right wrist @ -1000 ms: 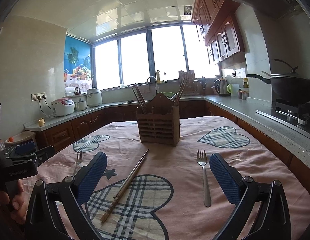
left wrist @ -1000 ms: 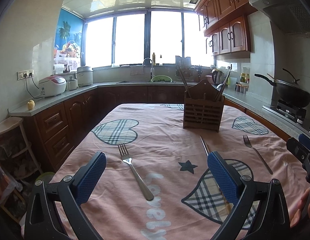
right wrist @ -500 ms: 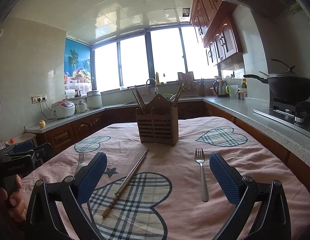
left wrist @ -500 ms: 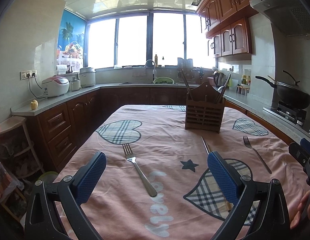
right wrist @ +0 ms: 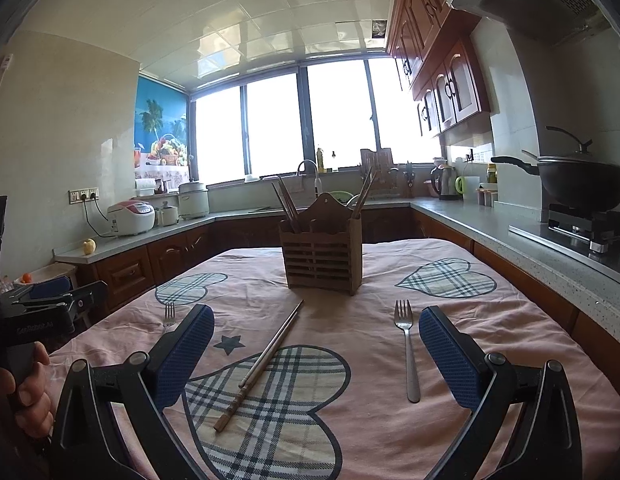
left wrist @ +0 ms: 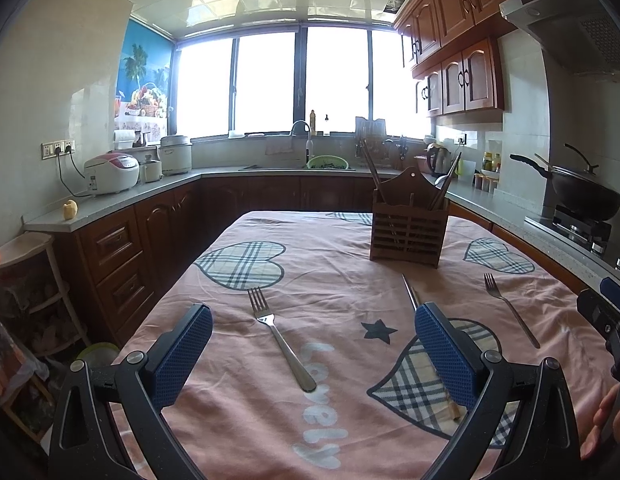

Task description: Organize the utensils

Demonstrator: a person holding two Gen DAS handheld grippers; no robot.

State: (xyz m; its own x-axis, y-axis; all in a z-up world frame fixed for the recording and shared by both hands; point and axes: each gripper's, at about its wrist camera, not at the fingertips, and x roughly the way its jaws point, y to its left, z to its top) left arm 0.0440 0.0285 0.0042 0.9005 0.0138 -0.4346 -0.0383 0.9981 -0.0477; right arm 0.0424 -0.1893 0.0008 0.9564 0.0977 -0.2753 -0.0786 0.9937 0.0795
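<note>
Hiding chopsticks (left wrist: 410,297) partly, left gripper (left wrist: 314,350) fingers (left wrist: 446,356) spread

Daylight pours in through the big window (left wrist: 301,80) at the upper centre of both views, and it's blown out to pure white, no detail outside. The ceiling tiles (right wrist: 269,12) throw back bright glare patches. The tablecloth (left wrist: 330,280) is evenly lit, and the wooden utensil holder (right wrist: 322,256) is backlit, its front face dark with a soft shadow falling toward the camera. Fisheye bending curves the walls and counters near the edges, the corners go black, and focus stays sharp throughout.
</note>
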